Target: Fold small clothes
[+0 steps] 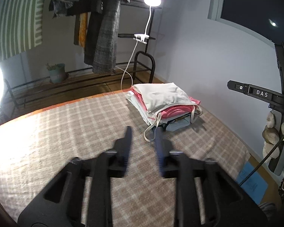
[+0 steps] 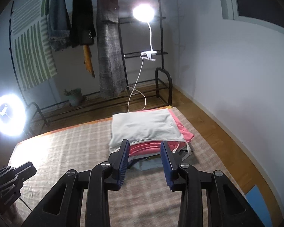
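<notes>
A stack of folded small clothes (image 1: 164, 102) lies at the far right of the plaid table cover (image 1: 66, 132). A white garment (image 2: 143, 126) is on top, pink ones (image 2: 145, 148) under it, a pale blue one at the bottom. A white strap loop (image 1: 151, 130) hangs off the stack's near side. My left gripper (image 1: 143, 132) is open and empty, hovering over the cloth just left of the stack. My right gripper (image 2: 144, 145) is open and empty, its fingertips at the stack's near edge. Part of the left gripper (image 2: 13, 179) shows in the right wrist view.
A clothes rack (image 2: 108, 47) with hanging garments stands behind the table, with a clip lamp (image 2: 143, 14) on it. A ring light (image 2: 8, 120) glows at the left. A white wall (image 2: 236, 75) is close on the right. A blue sheet (image 1: 252, 183) lies at the table's right edge.
</notes>
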Motion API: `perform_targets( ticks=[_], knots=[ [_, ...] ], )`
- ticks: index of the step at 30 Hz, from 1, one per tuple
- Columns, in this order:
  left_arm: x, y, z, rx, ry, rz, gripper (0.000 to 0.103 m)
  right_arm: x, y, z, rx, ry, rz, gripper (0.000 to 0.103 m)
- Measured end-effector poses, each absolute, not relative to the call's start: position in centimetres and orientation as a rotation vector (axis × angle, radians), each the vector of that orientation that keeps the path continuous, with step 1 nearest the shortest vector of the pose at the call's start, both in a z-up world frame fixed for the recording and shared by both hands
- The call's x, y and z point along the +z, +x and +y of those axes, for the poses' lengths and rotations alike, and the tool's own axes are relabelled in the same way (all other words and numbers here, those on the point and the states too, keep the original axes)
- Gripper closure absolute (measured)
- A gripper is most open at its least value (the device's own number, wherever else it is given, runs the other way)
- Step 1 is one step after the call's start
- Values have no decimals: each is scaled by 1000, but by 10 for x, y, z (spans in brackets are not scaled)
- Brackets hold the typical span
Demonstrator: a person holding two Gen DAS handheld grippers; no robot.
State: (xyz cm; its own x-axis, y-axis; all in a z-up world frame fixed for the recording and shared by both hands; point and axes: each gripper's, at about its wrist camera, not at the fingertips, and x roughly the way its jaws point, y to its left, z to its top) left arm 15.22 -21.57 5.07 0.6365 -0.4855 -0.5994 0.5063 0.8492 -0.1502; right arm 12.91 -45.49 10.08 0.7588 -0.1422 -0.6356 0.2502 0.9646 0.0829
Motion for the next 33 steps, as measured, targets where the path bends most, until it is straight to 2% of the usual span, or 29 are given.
perform_targets(
  ticks=[2,4,6,14,17,20,23,33],
  knots=[
    [56,137,-206,-561,53,641,61,106,116,-442,-212,170,650,60],
    [59,126,-200,-555,69,622,51,108,104,-431,-213,175,626,52],
    [61,115,-190,-548,65,613,33,107,94,-420,-210,177,612,45],
    [58,84,-166,-511,82,573,16,92,83,-389,-195,154,573,17],
    [54,81,-163,-500,84,563,12,84,84,-380,-181,152,564,13],
    [49,79,-163,-478,129,540,8,75,86,-374,-184,142,557,4],
    [46,77,-163,-451,165,529,2,68,86,-373,-203,151,552,0],
    [40,77,-157,-423,137,575,0,55,91,-370,-211,155,575,0]
  ],
)
